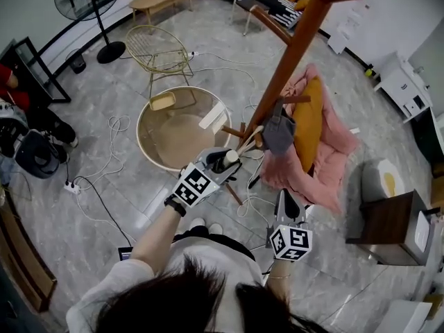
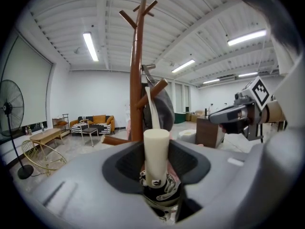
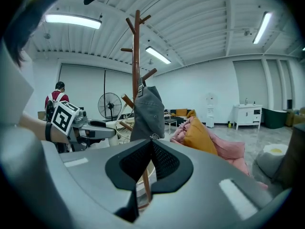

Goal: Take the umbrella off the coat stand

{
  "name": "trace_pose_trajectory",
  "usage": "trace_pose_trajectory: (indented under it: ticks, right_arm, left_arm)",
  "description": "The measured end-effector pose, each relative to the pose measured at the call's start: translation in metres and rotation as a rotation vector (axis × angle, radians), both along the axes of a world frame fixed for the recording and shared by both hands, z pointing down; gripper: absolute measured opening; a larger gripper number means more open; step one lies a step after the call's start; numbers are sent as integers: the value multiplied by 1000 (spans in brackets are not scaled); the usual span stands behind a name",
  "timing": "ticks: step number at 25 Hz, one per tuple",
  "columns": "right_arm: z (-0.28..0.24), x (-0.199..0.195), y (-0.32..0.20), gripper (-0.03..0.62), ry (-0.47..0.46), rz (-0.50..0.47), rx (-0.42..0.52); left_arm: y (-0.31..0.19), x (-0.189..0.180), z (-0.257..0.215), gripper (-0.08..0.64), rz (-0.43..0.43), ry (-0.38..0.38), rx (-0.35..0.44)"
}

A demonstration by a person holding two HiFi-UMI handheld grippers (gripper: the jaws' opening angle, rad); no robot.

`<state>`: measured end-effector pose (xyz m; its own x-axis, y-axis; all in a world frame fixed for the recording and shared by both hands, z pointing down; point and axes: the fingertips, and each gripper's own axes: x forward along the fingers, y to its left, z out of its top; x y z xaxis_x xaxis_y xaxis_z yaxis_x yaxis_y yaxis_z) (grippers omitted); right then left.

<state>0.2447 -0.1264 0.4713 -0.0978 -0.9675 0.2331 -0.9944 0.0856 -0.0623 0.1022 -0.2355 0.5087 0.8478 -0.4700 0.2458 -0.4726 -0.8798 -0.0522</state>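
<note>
Gripping umbrella (image 2: 156, 151); coat stand (image 2: 137, 80) close ahead.

The left arm (image 1: 149, 236) reaches forward from the body, forearm bare with a dark wristband (image 1: 175, 205). The left gripper (image 1: 223, 164) points nearly level, its jaws clamped on the umbrella handle (image 2: 156, 151). The right gripper (image 1: 286, 203) is held nearer the body, to the right, with its jaws pressed together and nothing between them.

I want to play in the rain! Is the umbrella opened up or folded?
Folded. The umbrella is a small bunched bundle below its cream handle, clamped in the left gripper; no canopy is spread.
</note>
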Motion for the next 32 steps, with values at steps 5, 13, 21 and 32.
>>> trace_pose_trajectory:
  ticks: [5, 13, 21, 32]
  right_arm:
    - [-8, 2, 2, 3, -2, 6, 25]
    - [-20, 7, 5, 3, -3, 17, 59]
    - [-21, 8, 8, 3, -12, 13, 74]
    - [-31, 2, 5, 3, -30, -4, 83]
  left_arm:
    - [8, -1, -25, 206, 1, 26, 30]
    - [30, -2, -67, 206, 32, 65, 82]
    - [52, -10, -93, 206, 37, 98, 91]
    - [66, -30, -130, 206, -6, 149, 104]
